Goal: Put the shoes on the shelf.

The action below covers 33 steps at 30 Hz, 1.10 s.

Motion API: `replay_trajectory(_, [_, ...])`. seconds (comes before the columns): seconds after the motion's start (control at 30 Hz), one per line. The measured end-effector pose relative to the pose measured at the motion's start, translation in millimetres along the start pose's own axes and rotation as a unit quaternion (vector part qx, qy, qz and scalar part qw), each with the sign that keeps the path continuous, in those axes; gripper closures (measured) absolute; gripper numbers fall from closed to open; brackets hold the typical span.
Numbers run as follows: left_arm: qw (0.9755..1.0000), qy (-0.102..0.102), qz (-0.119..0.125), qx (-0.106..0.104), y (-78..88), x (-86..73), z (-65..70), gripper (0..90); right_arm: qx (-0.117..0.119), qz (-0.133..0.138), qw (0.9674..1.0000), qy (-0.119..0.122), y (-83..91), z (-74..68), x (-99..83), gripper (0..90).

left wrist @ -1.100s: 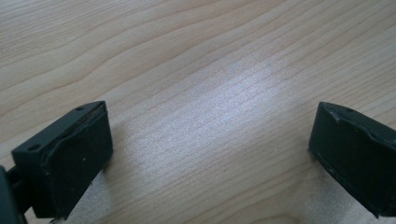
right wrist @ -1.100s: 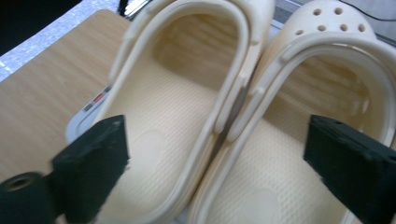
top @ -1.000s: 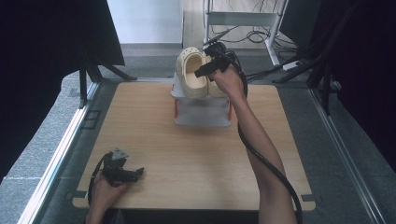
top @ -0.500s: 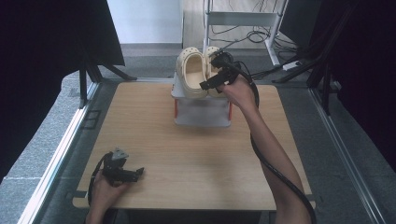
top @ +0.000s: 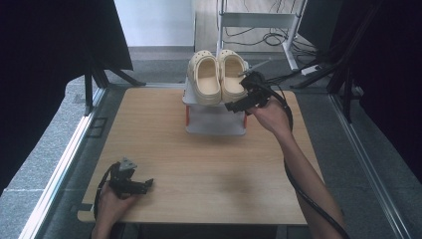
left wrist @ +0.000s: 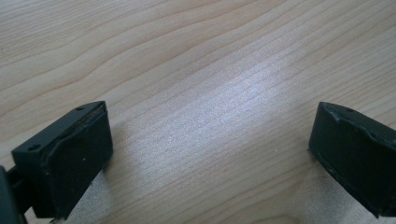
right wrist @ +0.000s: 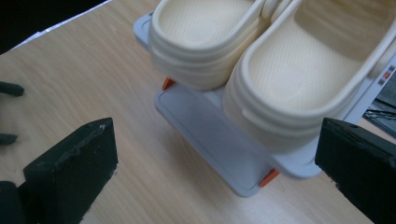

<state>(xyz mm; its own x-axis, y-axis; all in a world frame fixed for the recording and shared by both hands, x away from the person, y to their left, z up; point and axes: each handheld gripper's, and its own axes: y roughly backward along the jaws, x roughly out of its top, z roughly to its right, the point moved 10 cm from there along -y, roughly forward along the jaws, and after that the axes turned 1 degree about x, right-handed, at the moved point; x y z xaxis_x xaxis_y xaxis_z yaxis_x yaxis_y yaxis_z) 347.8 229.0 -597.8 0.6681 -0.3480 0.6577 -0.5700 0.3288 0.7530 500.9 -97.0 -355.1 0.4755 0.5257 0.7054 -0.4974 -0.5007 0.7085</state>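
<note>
High view: two cream clogs [top: 219,77] sit side by side on top of a small grey rack [top: 215,118] at upper centre of the frame, on the far part of the wooden counter [top: 199,169]. Right gripper [top: 238,103] hovers just right of the rack, near the heel of the right-hand clog, holding nothing. Left gripper [top: 142,186] rests at lower left on the counter, well apart from the shoes.

Left gripper view: jaws spread wide, bare counter wood [left wrist: 201,102] between them, nothing gripped.

Right gripper view: jaws spread, empty; both clogs [right wrist: 261,70] fill the upper half, heels toward the camera, the rack's lower shelf [right wrist: 210,135] below them with orange clips at its corners.

Progress, my read: both clogs look already placed on the rack, paired and level. Little left, likely just pulling the right gripper clear.
</note>
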Motion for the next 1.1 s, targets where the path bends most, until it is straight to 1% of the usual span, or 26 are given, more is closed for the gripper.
replay_trajectory(0.17, [1.0, 0.0, 0.0, 0.0, 0.0, 0.0, 0.0, 0.0, 0.01, 0.007, 0.9999, -0.001, 12.1, -7.0, -19.8, 0.0])
replay_trajectory(0.3, [1.0, 0.0, 0.0, 0.0, 0.1, 0.0, -0.1, 0.0, 0.011, 0.013, 0.9999, 0.003, 23.6, -10.6, -35.2, 0.0])
replay_trajectory(0.47, [1.0, 0.0, 0.0, 0.001, 0.0, 0.0, 0.0, 0.0, 0.007, 0.016, 0.9998, 0.008, 38.0, -13.1, -57.9, 0.0])
replay_trajectory(0.73, [1.0, 0.0, 0.0, 0.0, 0.0, 0.0, 0.0, 0.0, -0.016, 0.026, 0.9995, 0.013, 58.7, -9.6, -95.6, 0.0])
replay_trajectory(0.83, [1.0, 0.002, 0.0, 0.001, 0.0, 0.0, 0.2, 0.0, -0.018, 0.029, 0.9994, 0.01, 61.5, -9.7, -112.5, 0.0])
replay_trajectory(0.9, [1.0, 0.001, -0.001, 0.0, 0.1, -0.2, 0.2, 0.0, -0.015, 0.032, 0.9994, 0.0, 60.7, -10.4, -123.8, 0.0])
replay_trajectory(1.0, [1.0, 0.002, -0.001, 0.0, 0.1, 0.0, 0.3, 0.0, -0.008, 0.028, 0.9995, -0.014, 54.4, -12.4, -147.7, 0.0])
replay_trajectory(1.1, [1.0, 0.003, 0.0, 0.001, -0.1, 0.1, 0.3, 0.0, -0.006, 0.029, 0.9993, -0.025, 46.8, -13.6, -167.4, 0.0])
